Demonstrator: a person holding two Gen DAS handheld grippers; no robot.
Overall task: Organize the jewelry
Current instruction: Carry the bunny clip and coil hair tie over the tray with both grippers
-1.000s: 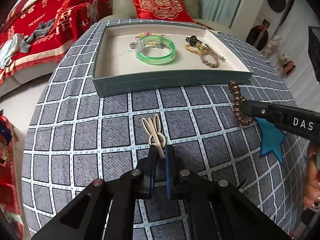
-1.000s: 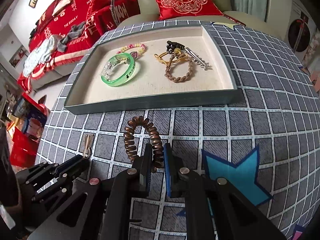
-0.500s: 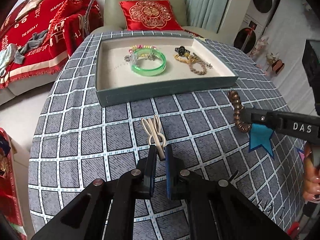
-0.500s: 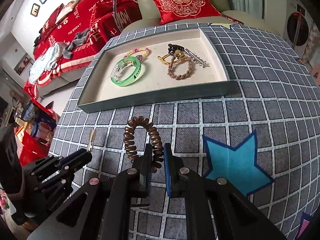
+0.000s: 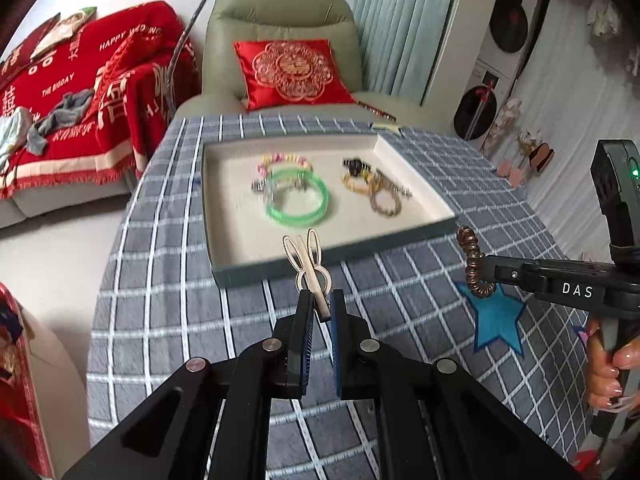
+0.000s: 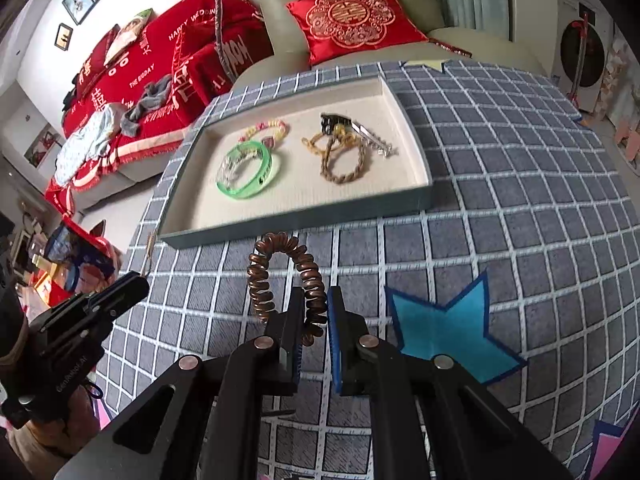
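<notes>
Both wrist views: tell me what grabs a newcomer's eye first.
The left tool pinches a pale rabbit-eared hair clip above the checked tablecloth, and the right tool grips a coppery spiral hair tie. Beyond them a shallow tray holds a bright green bangle, with a braided loop to its right.

In the left wrist view the tray (image 5: 332, 258) and its green bangle (image 5: 298, 202) are smeared by motion blur. The rabbit-shaped clip (image 5: 308, 264) hides part of the tray's near wall. The hand (image 5: 606, 364) holding the right claw (image 5: 480, 270) is cut off at the picture's right edge.
</notes>
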